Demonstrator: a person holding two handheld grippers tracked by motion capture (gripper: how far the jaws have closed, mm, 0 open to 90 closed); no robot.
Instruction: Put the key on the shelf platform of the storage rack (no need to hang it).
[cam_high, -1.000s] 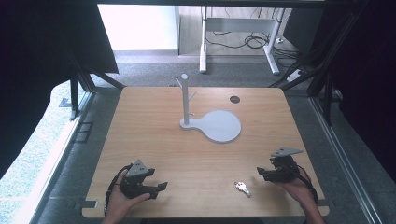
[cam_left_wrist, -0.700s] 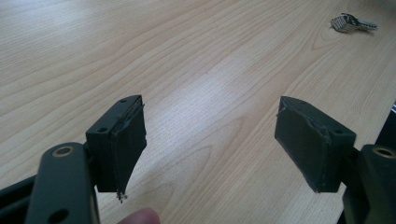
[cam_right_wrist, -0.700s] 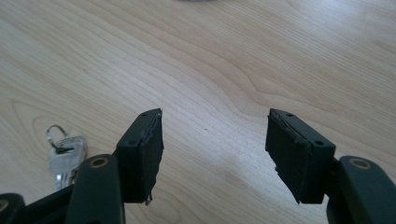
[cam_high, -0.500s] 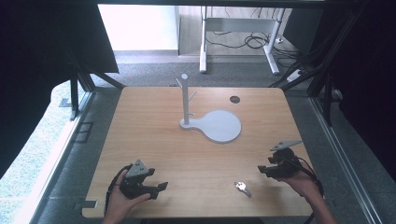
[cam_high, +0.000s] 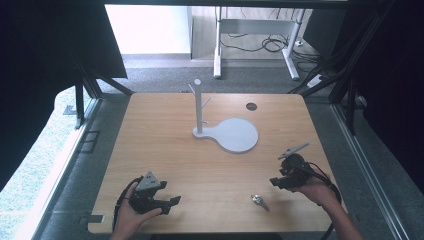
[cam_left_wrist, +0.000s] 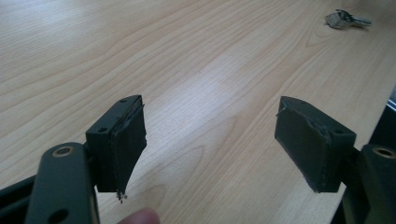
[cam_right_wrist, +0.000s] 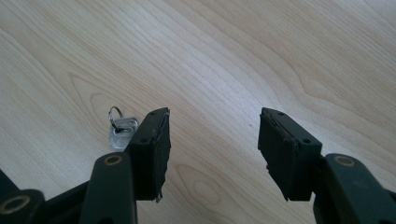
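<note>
A small silver key on a ring (cam_high: 260, 201) lies flat on the wooden table (cam_high: 165, 150) near its front edge; it also lies far off in the left gripper view (cam_left_wrist: 348, 18). My right gripper (cam_high: 277, 181) hovers to the key's right, above the wood. Its jaws have just been closing and stand open with nothing between them (cam_right_wrist: 215, 116); the key (cam_right_wrist: 122, 130) lies just outside its left jaw. My left gripper (cam_high: 169, 205) rests at the front left, open and empty (cam_left_wrist: 212, 109).
A white peg stand (cam_high: 199, 107) rises from a round white base (cam_high: 235, 135) at the table's middle back. A dark round hole (cam_high: 251, 106) sits near the far edge. Bare wood lies between the two hands.
The right gripper has lifted a little and drifted slightly away from the front edge. The key and the left gripper have stayed where they were.
</note>
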